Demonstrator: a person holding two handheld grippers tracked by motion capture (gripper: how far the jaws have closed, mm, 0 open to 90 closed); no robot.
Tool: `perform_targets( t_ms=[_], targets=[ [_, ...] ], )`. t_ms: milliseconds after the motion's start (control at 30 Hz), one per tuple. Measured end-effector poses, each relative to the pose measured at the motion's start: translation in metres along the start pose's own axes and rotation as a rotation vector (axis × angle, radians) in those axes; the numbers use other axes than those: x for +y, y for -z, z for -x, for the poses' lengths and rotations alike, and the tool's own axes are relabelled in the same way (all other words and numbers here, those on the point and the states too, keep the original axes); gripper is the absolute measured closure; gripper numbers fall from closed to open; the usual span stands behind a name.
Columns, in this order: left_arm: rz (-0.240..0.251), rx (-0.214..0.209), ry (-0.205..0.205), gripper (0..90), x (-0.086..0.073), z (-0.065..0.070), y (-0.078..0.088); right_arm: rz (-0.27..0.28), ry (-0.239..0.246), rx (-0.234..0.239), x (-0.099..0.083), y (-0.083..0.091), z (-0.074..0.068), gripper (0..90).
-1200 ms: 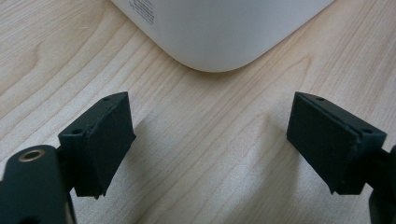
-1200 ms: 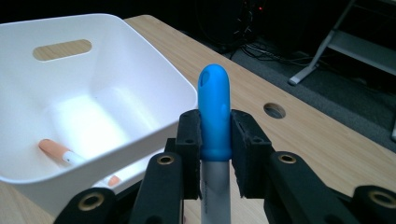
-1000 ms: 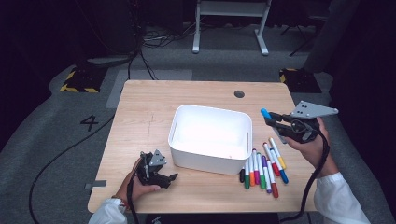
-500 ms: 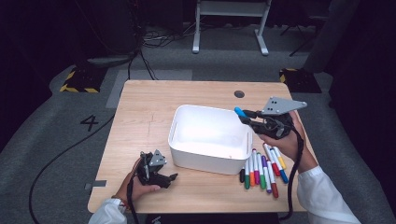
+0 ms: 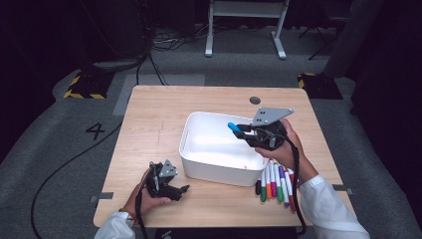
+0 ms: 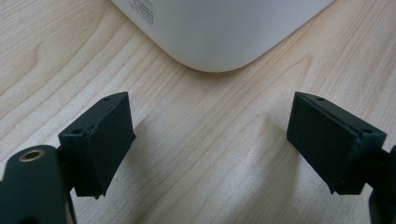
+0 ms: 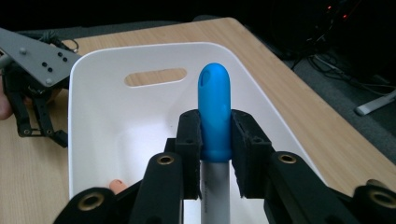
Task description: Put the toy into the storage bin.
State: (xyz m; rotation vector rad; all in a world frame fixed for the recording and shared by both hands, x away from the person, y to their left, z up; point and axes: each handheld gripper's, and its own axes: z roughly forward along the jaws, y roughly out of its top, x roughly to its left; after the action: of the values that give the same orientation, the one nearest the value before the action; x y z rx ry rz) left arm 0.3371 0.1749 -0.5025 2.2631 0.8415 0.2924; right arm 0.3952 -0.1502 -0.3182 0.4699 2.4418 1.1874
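A white bin [image 5: 219, 172] stands mid-table. My right gripper [image 5: 244, 132] hovers over the bin's right half, shut on a blue-capped marker [image 5: 233, 127] that points left. In the right gripper view the pads [image 7: 189, 135] clamp the white barrel just below the blue cap [image 7: 215, 102], with the bin's inside [image 7: 107, 121] underneath. My left gripper [image 5: 181, 190] rests on the table by the bin's front left corner. Its jaws stand wide open [image 6: 210, 140] over bare wood, facing the bin's rounded corner [image 6: 219, 32]. Several coloured markers [image 5: 276, 181] lie in a row right of the bin.
The wooden table [image 5: 149, 129] has a round cable hole [image 5: 255, 100] near its back edge. Dark floor surrounds it, with a white stand [image 5: 244, 30] behind. Cables trail from both grippers off the table's front edge.
My right gripper has carried the blue-capped marker leftwards, from beside the bin's right edge to above its inside. The left gripper has stayed where it was.
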Motion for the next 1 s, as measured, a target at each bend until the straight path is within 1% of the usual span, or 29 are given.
perform_targets(
  t_ms=[167, 267, 333, 367, 433, 500, 533, 567, 633, 667, 700, 733, 767, 833, 867, 967, 1000],
  targets=[
    [-0.001, 0.000, 0.000, 14.8, 0.000, 0.000, 0.000, -0.069, 0.017, 0.038, -0.001, -0.016, -0.008, 74.2],
    [0.001, -0.001, 0.000, 14.8, 0.000, 0.000, 0.000, -0.128, 0.034, 0.063, -0.002, -0.028, -0.016, 74.1],
    [-0.001, 0.000, 0.000, 14.8, 0.000, 0.000, 0.000, -0.157, 0.040, 0.076, -0.002, -0.034, -0.021, 74.2],
    [0.000, 0.000, 0.000, 14.8, 0.000, 0.000, 0.000, -0.176, 0.055, 0.086, -0.003, -0.038, -0.023, 74.1],
    [0.001, -0.001, -0.001, 14.8, 0.000, 0.000, 0.000, -0.206, 0.061, 0.102, -0.004, -0.041, -0.026, 74.1],
    [-0.001, 0.000, 0.000, 14.8, 0.000, 0.000, 0.000, -0.228, 0.085, 0.118, -0.004, -0.045, -0.030, 74.1],
    [0.000, -0.001, 0.000, 14.8, 0.000, 0.000, 0.000, -0.231, 0.095, 0.122, -0.005, -0.046, -0.032, 74.1],
    [0.000, -0.001, 0.000, 14.8, 0.000, 0.000, 0.000, -0.241, 0.090, 0.134, -0.005, -0.047, -0.035, 74.1],
    [0.000, 0.000, 0.000, 14.8, 0.000, 0.000, 0.000, -0.257, 0.121, 0.145, -0.005, -0.049, -0.037, 74.1],
    [-0.001, -0.002, 0.001, 14.8, 0.000, 0.000, 0.000, -0.268, 0.119, 0.150, -0.005, -0.050, -0.040, 74.1],
    [0.000, 0.000, 0.000, 14.8, 0.000, 0.000, 0.000, -0.272, 0.129, 0.159, -0.005, -0.051, -0.041, 74.1],
    [0.000, 0.000, 0.000, 14.8, 0.000, 0.000, 0.000, -0.282, 0.130, 0.164, -0.005, -0.052, -0.044, 74.1],
    [0.001, -0.001, -0.001, 14.8, 0.000, 0.000, 0.000, -0.283, 0.144, 0.169, -0.005, -0.054, -0.045, 74.0],
    [0.000, -0.001, 0.000, 14.8, 0.000, 0.000, 0.000, -0.305, 0.146, 0.181, -0.005, -0.055, -0.048, 74.0],
    [-0.001, 0.000, 0.000, 14.8, 0.000, 0.000, 0.000, -0.313, 0.155, 0.176, -0.005, -0.055, -0.049, 74.0],
    [0.001, -0.001, -0.001, 14.8, 0.000, 0.000, 0.000, -0.314, 0.154, 0.191, -0.005, -0.055, -0.050, 73.9],
    [0.001, -0.002, -0.001, 14.8, 0.000, 0.000, 0.000, -0.314, 0.158, 0.188, -0.005, -0.055, -0.050, 73.8]
  ],
)
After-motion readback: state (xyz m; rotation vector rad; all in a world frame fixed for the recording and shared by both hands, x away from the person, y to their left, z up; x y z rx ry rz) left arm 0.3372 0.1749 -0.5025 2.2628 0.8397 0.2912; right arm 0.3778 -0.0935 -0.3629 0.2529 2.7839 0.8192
